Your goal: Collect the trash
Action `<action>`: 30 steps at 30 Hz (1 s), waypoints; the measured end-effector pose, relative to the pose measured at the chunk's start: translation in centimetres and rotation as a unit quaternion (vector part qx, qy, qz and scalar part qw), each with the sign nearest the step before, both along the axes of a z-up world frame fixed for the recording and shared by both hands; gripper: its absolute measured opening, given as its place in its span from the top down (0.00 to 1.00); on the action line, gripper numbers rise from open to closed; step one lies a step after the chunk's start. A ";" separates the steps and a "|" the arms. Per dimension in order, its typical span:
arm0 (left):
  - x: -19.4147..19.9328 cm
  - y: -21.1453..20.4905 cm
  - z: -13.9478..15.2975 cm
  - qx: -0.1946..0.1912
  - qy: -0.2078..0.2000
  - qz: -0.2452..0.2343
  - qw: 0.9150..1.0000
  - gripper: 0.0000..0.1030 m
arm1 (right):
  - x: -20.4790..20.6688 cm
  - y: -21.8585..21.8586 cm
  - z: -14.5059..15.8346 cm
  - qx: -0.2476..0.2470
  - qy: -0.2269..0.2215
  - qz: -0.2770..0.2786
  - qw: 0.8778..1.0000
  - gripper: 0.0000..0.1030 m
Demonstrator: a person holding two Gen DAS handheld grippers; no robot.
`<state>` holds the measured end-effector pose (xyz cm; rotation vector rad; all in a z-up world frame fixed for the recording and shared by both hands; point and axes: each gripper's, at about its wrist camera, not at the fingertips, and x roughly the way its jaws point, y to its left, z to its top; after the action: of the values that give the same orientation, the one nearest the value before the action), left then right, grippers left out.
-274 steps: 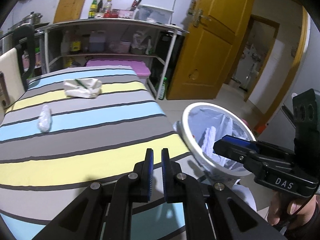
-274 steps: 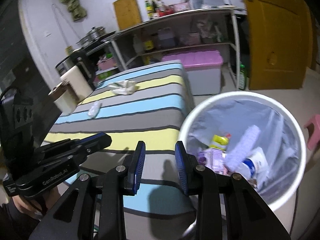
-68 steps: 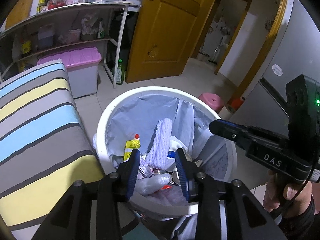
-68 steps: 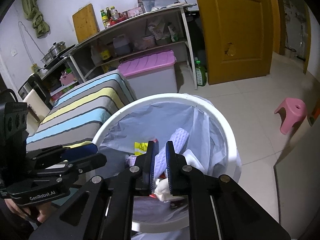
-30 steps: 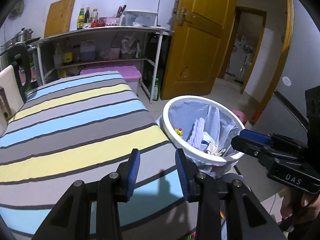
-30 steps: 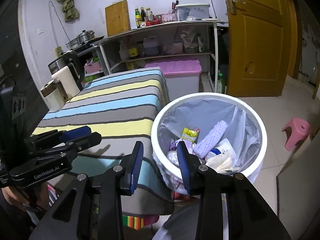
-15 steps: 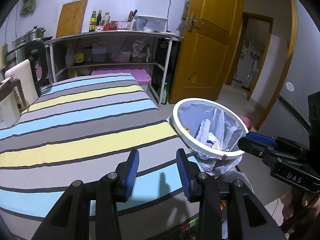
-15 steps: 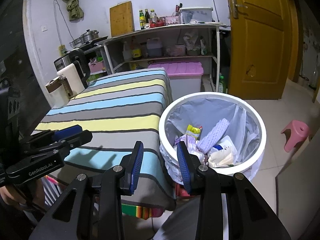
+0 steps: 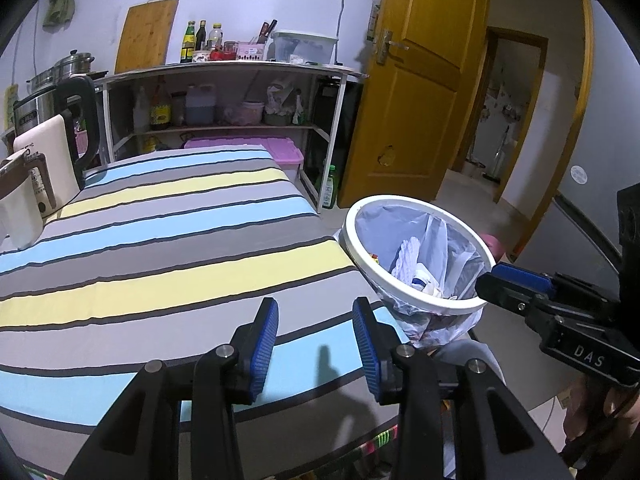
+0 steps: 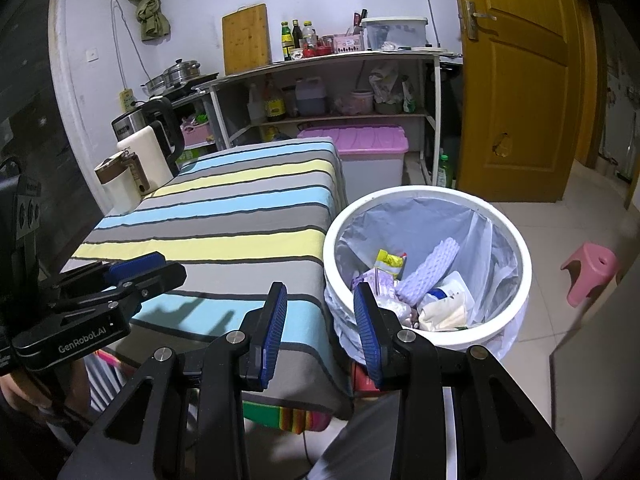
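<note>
Both claws empty. Left gripper (image 9: 314, 340), black frame with blue ribbed pads, stands spread over the near edge of the striped cloth-covered table (image 9: 168, 248); nothing between its jaws. Right gripper (image 10: 320, 322), same build, also spread with nothing in it, hovers at the table's corner beside the bin.

Task's things: the trash sits inside the round white plastic bin (image 10: 516, 312) with its pale blue-grey bag liner, standing on the floor just off the table's right end. Visible in it from the right wrist view: a lilac foam-net sleeve (image 10: 430, 270), a yellow snack wrapper (image 10: 388, 259), a white crumpled pouch (image 10: 444, 304). Tabletop shows bare stripes, no litter on it, so collection looks finished or close to it. Judged reason for the pose: both tools held back, angled down, jaws apart, as one holds them after a drop rather than before a pick.

At the table's far left end: a cream electric kettle (image 10: 150, 160) and a white lidded jug (image 10: 118, 188); these look like kitchen gear, not trash.

Hard to make out:
- bin's bottom layer, buried under the upper items
- floor under the table, hidden by the cloth
- the person, cut off: only a hand (image 9: 596, 416) at the frame edge
- shelf contents behind, too small to sort.
</note>
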<state>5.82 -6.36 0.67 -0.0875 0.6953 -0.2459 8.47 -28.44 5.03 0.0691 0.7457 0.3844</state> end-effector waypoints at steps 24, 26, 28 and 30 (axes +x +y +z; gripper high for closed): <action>-0.4 0.4 -0.1 0.001 0.000 0.003 1.000 0.63 | -0.5 0.3 -0.1 0.000 0.001 0.002 1.000 0.65; -0.4 0.4 -0.1 0.001 0.000 0.003 1.000 0.63 | -0.5 0.3 -0.1 0.000 0.001 0.002 1.000 0.65; -0.4 0.3 -0.1 0.001 0.000 0.003 1.000 0.63 | -0.5 0.3 -0.1 0.000 0.001 0.002 1.000 0.65; -0.4 0.3 -0.1 0.001 0.000 0.003 1.000 0.63 | -0.6 0.3 -0.1 0.000 0.001 0.002 1.000 0.65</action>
<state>5.44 -6.04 0.54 -0.0881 0.6958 -0.2390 7.91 -28.14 4.92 0.0674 0.7488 0.3879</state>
